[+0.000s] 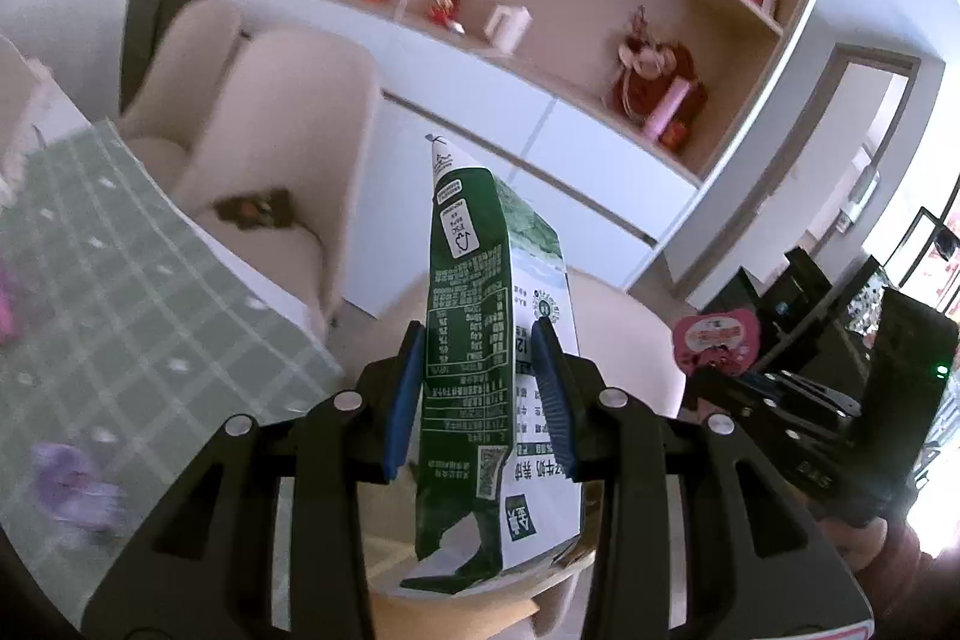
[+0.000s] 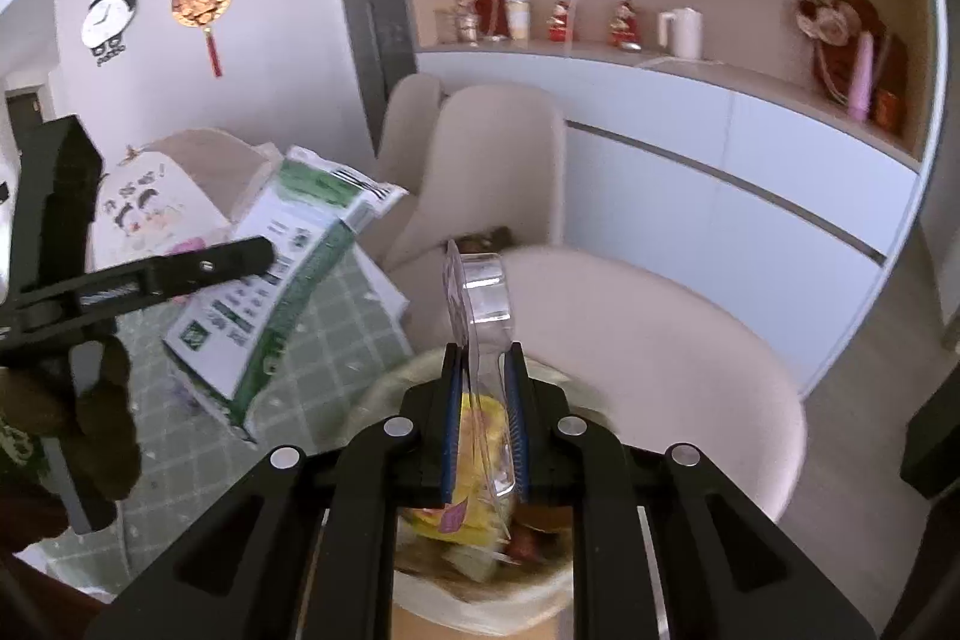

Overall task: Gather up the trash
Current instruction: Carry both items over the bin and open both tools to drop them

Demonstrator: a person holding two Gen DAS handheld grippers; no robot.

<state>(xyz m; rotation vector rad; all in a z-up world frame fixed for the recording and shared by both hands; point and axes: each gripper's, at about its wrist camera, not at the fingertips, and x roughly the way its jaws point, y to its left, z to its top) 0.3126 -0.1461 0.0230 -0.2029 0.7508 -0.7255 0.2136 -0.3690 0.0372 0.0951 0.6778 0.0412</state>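
a dining corner is spreading out ahead of me: beige chairs [image 2: 498,172] against white cabinets, an open shelf with red figurines and a white kettle [image 2: 681,31], and a table under a green checked cloth [image 1: 120,292]. my left gripper [image 1: 480,388] is clenching a green and white milk carton [image 1: 486,340], its blue pads pressing both sides about midway up. the carton is standing nearly upright in the left wrist view, printed side toward the camera, its top pinched to a narrow point and its bottom edge crumpled and torn open; it is hanging in the air just past the table's edge. my right gripper [image 2: 483,418] is grasping a clear plastic cup [image 2: 480,304] on its side, flattened between the pads, with a pink foil lid peeling off its left edge. it is hovering above a bin lined with a pale bag [image 2: 510,598], where yellow and reddish scraps are lying. a dark gloved hand [image 2: 90,400] is holding the left tool.
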